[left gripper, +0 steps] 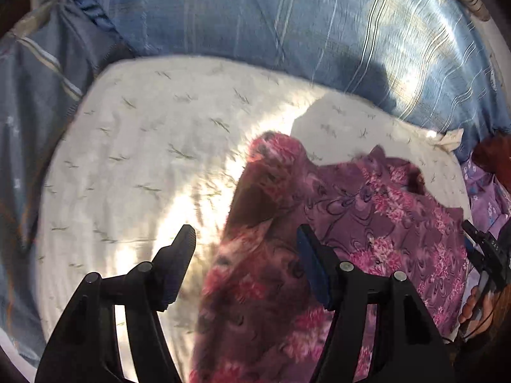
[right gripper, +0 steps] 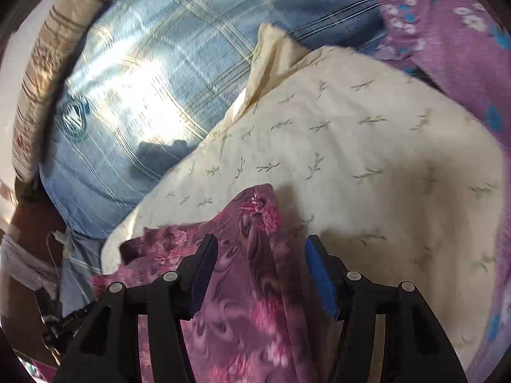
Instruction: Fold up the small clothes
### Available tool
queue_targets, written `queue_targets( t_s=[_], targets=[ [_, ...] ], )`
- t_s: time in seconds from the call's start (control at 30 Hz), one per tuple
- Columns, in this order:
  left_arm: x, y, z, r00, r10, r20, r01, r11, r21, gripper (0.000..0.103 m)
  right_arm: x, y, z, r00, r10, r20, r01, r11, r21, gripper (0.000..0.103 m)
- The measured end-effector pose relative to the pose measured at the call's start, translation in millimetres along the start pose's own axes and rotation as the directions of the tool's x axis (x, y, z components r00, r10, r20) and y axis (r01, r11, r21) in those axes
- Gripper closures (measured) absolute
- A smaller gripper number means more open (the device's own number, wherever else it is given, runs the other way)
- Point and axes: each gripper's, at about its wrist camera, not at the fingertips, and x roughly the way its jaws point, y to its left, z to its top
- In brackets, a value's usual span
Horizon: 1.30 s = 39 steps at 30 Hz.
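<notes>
A pink and purple floral garment (left gripper: 335, 223) lies rumpled on a cream pillow with a small leaf print (left gripper: 153, 146). My left gripper (left gripper: 246, 236) is open, its jaws wide apart over the garment's left edge, where a fold stands up. In the right wrist view the same garment (right gripper: 252, 287) runs between the wide jaws of my open right gripper (right gripper: 260, 245), with a raised ridge of cloth between them. The cream pillow (right gripper: 367, 146) lies beyond it. The right gripper also shows at the right edge of the left wrist view (left gripper: 485, 249).
A blue checked bedspread (left gripper: 255, 16) surrounds the pillow and also shows in the right wrist view (right gripper: 134, 89). A lilac cloth with blue and white flowers (right gripper: 456, 32) lies at the right. A beige patterned cloth (right gripper: 41, 70) is at the far left.
</notes>
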Motion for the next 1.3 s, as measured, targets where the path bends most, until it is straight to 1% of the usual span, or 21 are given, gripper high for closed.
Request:
queue_targets(
  t_s=[0.03,0.07,0.1,0.13,0.2,0.23,0.33,0.43,0.47,0.5,0.6,0.67,0.7,0.8,0.83,0.9,0.97,1.0,1.07,1.2,1.3],
  targets=[
    [9,-5,3,0.999,-0.012,-0.031,0.012,1.000,0.017,0.047,8,4,2,1.000,0.004,-0.022,-0.004,1.000,-0.026,0.099],
    [11,-9,5,0.999,-0.024,-0.035,0.025,0.999,0.037,0.057,11,10,6,0.999,0.005,-0.035,-0.007,0.998,-0.055,0.097],
    [10,-13,8,0.999,-0.037,-0.032,0.039,0.998,0.056,0.078,8,15,11,0.999,0.032,-0.025,-0.034,0.996,-0.079,0.098],
    [7,-15,12,0.999,-0.051,-0.018,0.052,0.997,0.062,0.084,0,21,17,0.998,0.070,0.007,-0.069,0.993,-0.098,0.098],
    [-1,-13,20,0.997,-0.065,0.052,0.063,0.997,0.036,0.085,-16,29,25,0.991,0.115,0.074,-0.107,0.988,-0.109,0.098],
    [2,-11,25,0.997,-0.025,0.077,0.023,0.999,0.033,0.087,-20,28,28,0.987,0.128,0.097,-0.118,0.988,-0.102,0.098],
    [33,-1,29,0.994,0.106,0.028,-0.107,0.994,0.023,0.091,2,15,33,0.996,0.063,0.065,-0.059,0.996,-0.066,0.098],
    [39,8,27,0.994,0.112,0.021,-0.112,0.994,-0.007,0.091,40,-1,24,0.998,-0.051,-0.028,0.049,0.997,-0.060,0.099],
    [33,9,27,0.992,0.119,0.030,-0.118,0.993,-0.014,0.091,40,-3,21,0.999,-0.046,-0.019,0.045,0.998,-0.048,0.098],
    [24,11,28,0.993,0.106,0.045,-0.105,0.994,-0.017,0.091,35,-3,20,0.999,-0.036,-0.005,0.036,0.999,-0.036,0.088],
    [-14,11,17,0.996,0.042,0.073,-0.041,0.999,-0.019,0.091,8,4,20,0.999,-0.040,0.003,0.040,0.999,-0.032,0.086],
    [-49,2,-4,0.993,-0.023,0.114,0.022,1.000,0.017,0.090,-22,8,11,0.999,0.024,0.021,-0.023,0.998,-0.050,0.082],
    [-63,-2,-14,0.991,-0.052,0.123,0.047,0.998,0.040,0.085,-38,9,4,0.998,0.061,0.024,-0.060,0.996,-0.067,0.078],
    [-88,-18,-64,0.982,-0.144,0.124,0.133,0.987,0.093,0.046,-73,15,-33,0.991,0.131,-0.002,-0.130,0.983,-0.131,0.067],
    [-89,-25,-84,0.976,-0.186,0.116,0.174,0.979,0.107,0.044,-80,15,-48,0.990,0.138,-0.014,-0.139,0.979,-0.146,0.067],
    [-85,-26,-113,0.975,-0.199,0.098,0.187,0.975,0.123,0.044,-85,7,-78,0.987,0.158,-0.041,-0.163,0.974,-0.155,0.067],
    [-53,-28,-136,0.997,-0.081,0.016,0.078,0.987,0.140,0.045,-71,-10,-103,0.994,0.064,-0.087,-0.077,0.986,-0.151,0.067],
    [-43,-31,-139,0.999,-0.043,-0.019,0.045,0.988,0.148,0.051,-58,-23,-114,0.990,0.014,-0.142,-0.032,0.991,-0.128,0.074],
    [-50,-31,-139,1.000,-0.028,-0.004,0.029,0.989,0.144,0.056,-66,-33,-117,0.990,0.072,-0.123,-0.080,0.995,-0.059,0.074],
    [-107,-11,-132,0.986,-0.138,0.097,0.134,0.990,0.042,0.052,-108,-28,-118,0.988,0.145,-0.049,-0.149,0.987,-0.067,0.066],
    [-124,13,-140,0.971,-0.210,0.117,0.219,0.974,-0.064,0.044,-122,-25,-128,0.986,0.166,-0.030,-0.168,0.980,-0.104,0.051]
  ],
)
